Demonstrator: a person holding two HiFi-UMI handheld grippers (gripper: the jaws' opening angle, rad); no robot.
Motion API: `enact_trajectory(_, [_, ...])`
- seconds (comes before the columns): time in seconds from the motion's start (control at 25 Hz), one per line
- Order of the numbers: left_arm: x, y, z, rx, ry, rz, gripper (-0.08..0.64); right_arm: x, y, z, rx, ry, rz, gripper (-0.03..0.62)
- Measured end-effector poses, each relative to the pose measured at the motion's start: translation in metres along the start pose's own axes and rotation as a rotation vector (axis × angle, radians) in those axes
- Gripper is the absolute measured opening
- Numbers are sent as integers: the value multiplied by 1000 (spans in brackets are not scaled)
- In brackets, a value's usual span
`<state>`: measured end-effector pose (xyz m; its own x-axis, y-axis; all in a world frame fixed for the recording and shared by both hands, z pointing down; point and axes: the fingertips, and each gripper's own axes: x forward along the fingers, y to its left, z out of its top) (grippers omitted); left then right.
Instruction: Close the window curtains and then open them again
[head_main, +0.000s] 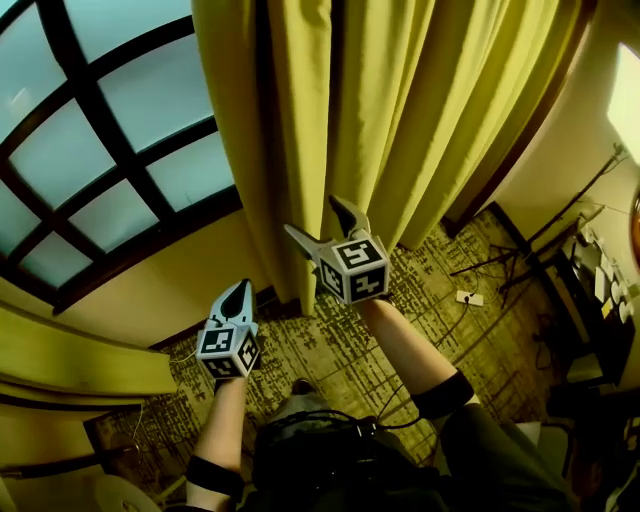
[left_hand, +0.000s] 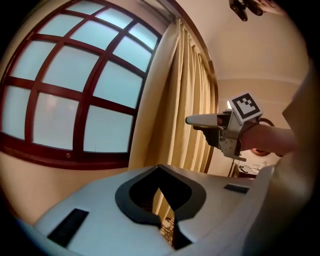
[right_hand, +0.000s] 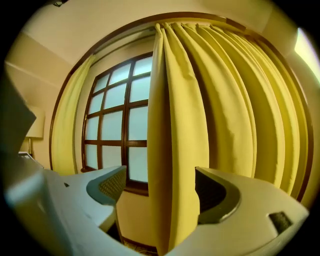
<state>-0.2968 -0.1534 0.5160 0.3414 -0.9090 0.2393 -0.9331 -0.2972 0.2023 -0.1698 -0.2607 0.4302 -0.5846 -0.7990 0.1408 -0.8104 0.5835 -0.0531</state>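
Note:
The yellow right curtain (head_main: 380, 100) hangs bunched in folds at the right side of the dark-framed window (head_main: 100, 130). My right gripper (head_main: 312, 217) stands open at that curtain's left edge, and in the right gripper view (right_hand: 160, 175) a fold of the curtain (right_hand: 225, 100) shows between the spread jaws, with neither pad pressing on it. My left gripper (head_main: 238, 292) is lower and to the left, in front of the wall under the window, shut on nothing (left_hand: 160, 190). From it I see the right gripper (left_hand: 205, 122) beside the curtain (left_hand: 185, 100). The left curtain (right_hand: 67, 125) hangs gathered at the window's far side.
A patterned carpet (head_main: 330, 350) covers the floor. A power strip (head_main: 470, 297) and cables lie at the right, next to a stand (head_main: 510, 255) and dark furniture (head_main: 590, 320). A lamp (right_hand: 35, 125) stands at the left wall.

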Motion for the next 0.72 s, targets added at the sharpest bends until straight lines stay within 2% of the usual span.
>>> enact_trajectory(0.12, [19,15,19,-12,-24,-12,3,34,-4,41,-21,-34,-41,515])
enact_trajectory(0.32, [45,30,53,-13,-47,-39,3,76,-6,99,-39,-78,-103,589])
enact_trajectory(0.52, [63,30,77,26,-41,-89,3,107,-4,135,-69,-113,-144,617])
enact_trajectory(0.72, [73,35,96,51,-48,-80,3,135,-10,158,-90,-119,-180,627])
